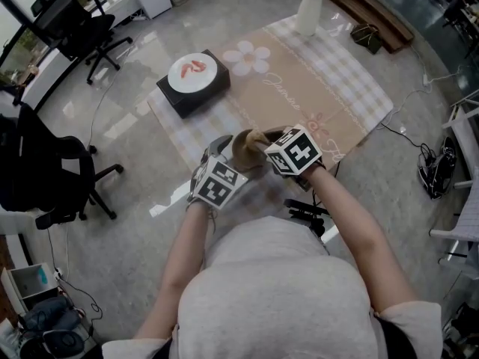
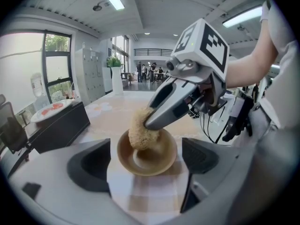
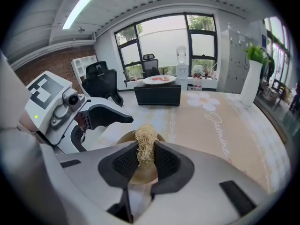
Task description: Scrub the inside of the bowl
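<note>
While right gripper (image 3: 145,159) clamps fibrous scrubber (image 3: 145,142) down into bowl (image 2: 157,165) for scouring, left gripper (image 2: 146,162) jaws stand apart, flanking bowl, likely bracing.

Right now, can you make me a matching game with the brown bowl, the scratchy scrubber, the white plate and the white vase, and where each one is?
1. round brown wooden bowl
2. tan fibrous scrubber
3. round white plate
4. tall white vase

A. on the black box
B. upright at the checked mat's far edge
C. between the open jaws of the left gripper
D. pinched in the right gripper

Pairs: 1-C, 2-D, 3-A, 4-B
</note>
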